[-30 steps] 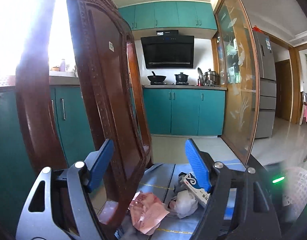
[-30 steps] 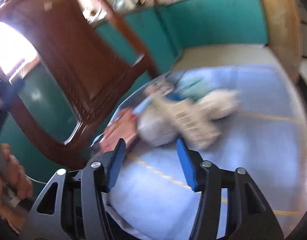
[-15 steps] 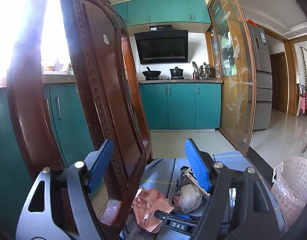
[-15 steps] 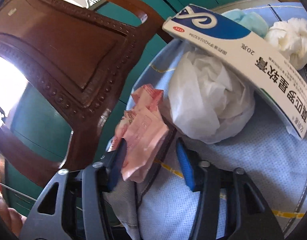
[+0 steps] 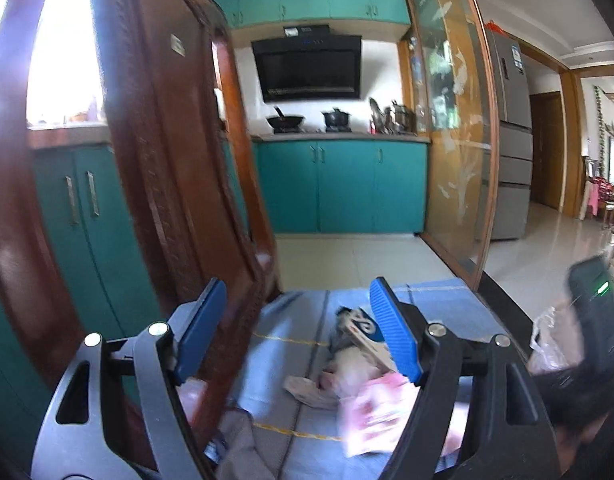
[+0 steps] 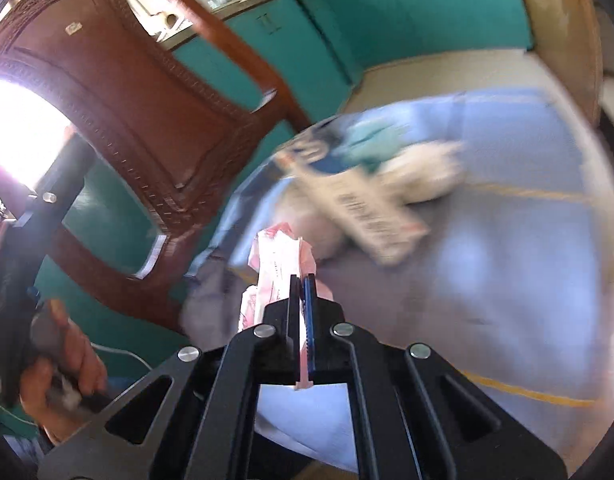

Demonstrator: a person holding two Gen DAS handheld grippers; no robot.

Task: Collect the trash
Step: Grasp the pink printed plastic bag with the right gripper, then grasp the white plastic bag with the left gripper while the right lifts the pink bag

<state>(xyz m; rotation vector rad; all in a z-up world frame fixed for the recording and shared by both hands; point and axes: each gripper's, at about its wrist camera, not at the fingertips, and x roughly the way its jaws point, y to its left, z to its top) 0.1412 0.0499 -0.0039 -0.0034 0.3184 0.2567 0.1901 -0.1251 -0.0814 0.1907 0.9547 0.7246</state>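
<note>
The table cloth is light blue with thin yellow lines. The wrapper is pink and white. The long box is white with a dark blue patch and black writing. The crumpled tissue is white. The cabinets are teal green. The chair is dark red-brown wood. The tongs have blue pads on black arms.

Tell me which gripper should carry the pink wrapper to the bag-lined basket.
Right. The right gripper is already shut on the pink wrapper, and the bag-lined basket lies to that side. The left gripper is open and empty, aimed at the box.
</note>
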